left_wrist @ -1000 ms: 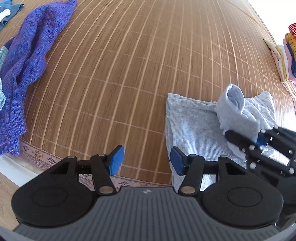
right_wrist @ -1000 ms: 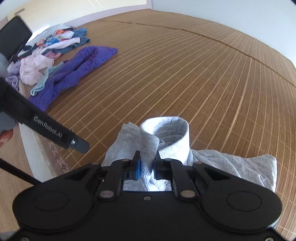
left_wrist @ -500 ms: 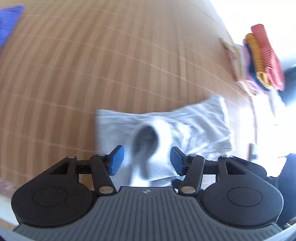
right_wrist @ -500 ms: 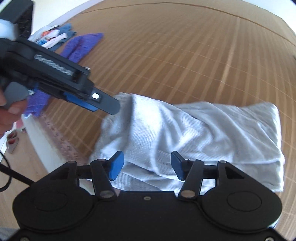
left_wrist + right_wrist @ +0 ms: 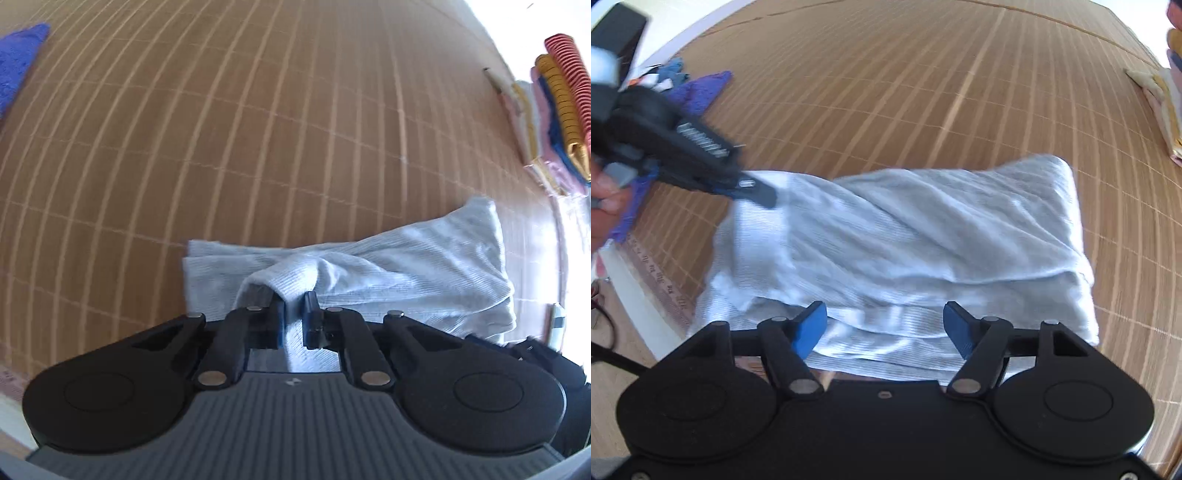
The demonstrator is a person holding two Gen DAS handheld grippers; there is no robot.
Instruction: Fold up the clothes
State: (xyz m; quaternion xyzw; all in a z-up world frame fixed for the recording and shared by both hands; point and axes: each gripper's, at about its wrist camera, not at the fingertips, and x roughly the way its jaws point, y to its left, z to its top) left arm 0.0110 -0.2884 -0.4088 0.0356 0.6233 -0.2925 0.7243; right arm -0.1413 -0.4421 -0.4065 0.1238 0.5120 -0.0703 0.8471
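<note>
Hand-held gripper (image 5: 293, 319) clamped on shirt (image 5: 406, 266)

No readable text anywhere. Pale lettering along the side of the left gripper (image 5: 753, 190), seen from the right wrist view, too blurred to make out. A small light logo mark on the grey ribbed body behind the left gripper's fingers, in the left wrist view, not legible as a word. Dark patterned marks along the woven mat's border (image 5: 661, 277), ornament rather than letters or too smeared to tell.
</note>
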